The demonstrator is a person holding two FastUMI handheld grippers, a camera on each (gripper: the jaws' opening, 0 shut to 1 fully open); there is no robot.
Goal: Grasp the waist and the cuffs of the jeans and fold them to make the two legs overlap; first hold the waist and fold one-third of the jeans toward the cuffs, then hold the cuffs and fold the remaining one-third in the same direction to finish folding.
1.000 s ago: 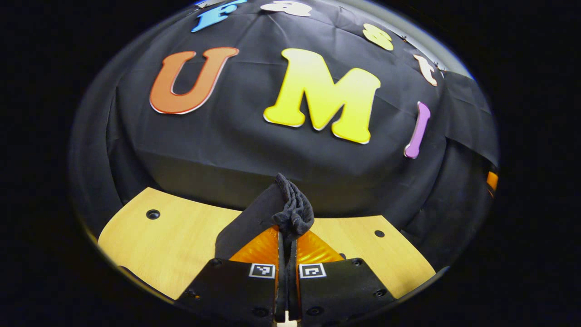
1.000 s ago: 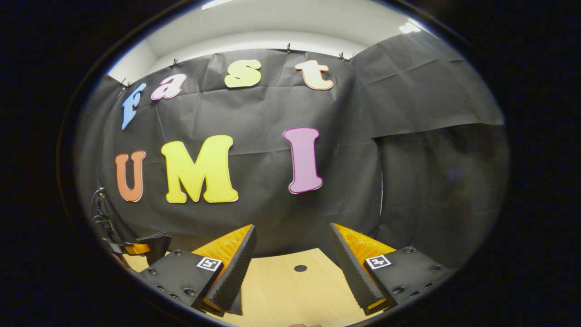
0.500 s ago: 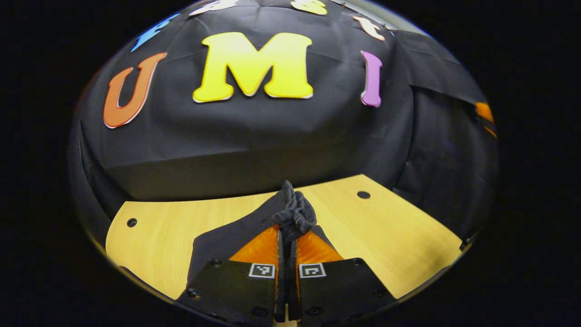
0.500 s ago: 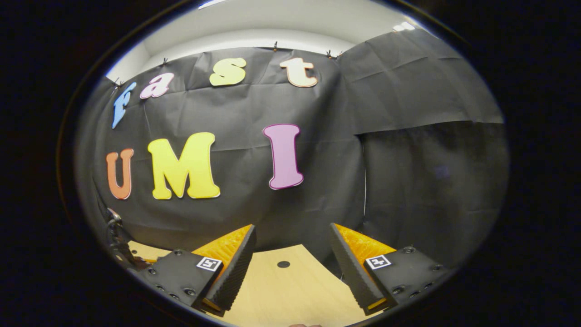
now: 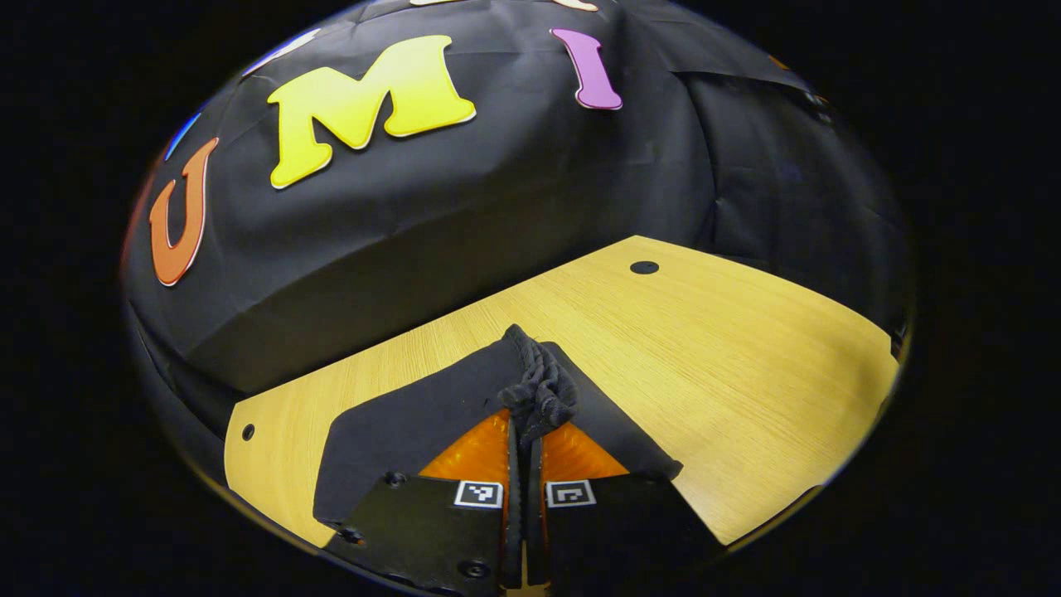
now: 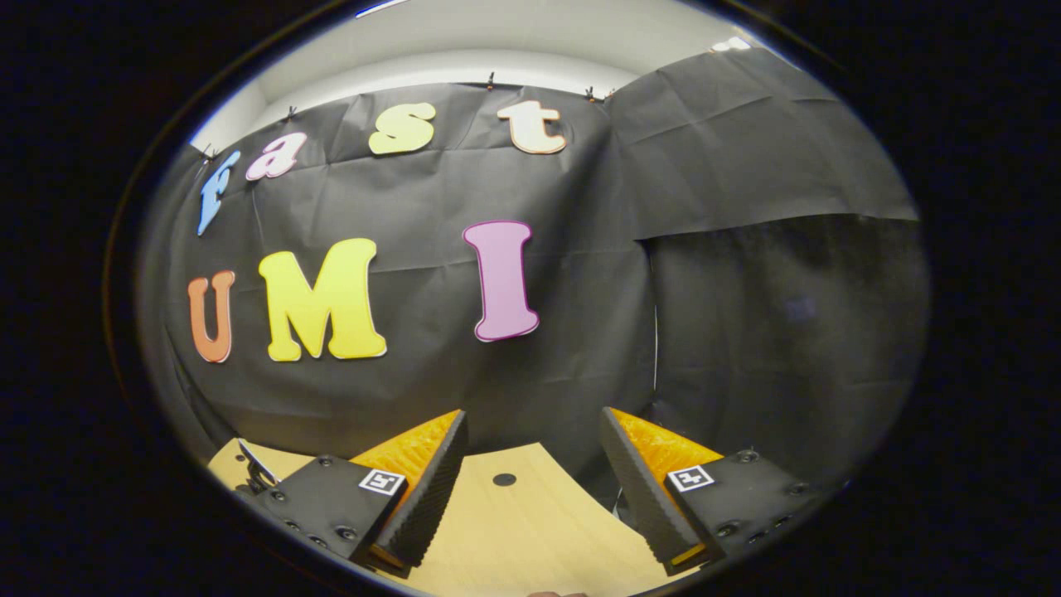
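Left gripper view: the left gripper (image 5: 522,431) sits at the bottom centre of the frame with its two fingers pressed together, pinching a bunched fold of the dark jeans (image 5: 539,390). The bunched cloth stands up just above the fingertips, at centre frame. Flat panels of the same dark fabric spread down and outward on both sides of the fingers, toward the lower left and lower right, lying over the wooden table (image 5: 704,348). The table runs from lower left to the right edge of the frame. A round hole (image 5: 644,267) marks the tabletop in the upper right part of the wood, and a smaller hole (image 5: 248,432) sits near the lower left corner of the board. Black cloth wall (image 5: 497,191) fills the upper half.

Right gripper view: the right gripper (image 6: 530,464) is at the bottom of the frame, fingers spread wide apart with nothing between them. Bare table (image 6: 530,531) shows between the fingers, with a round hole (image 6: 504,479) just above the gap.
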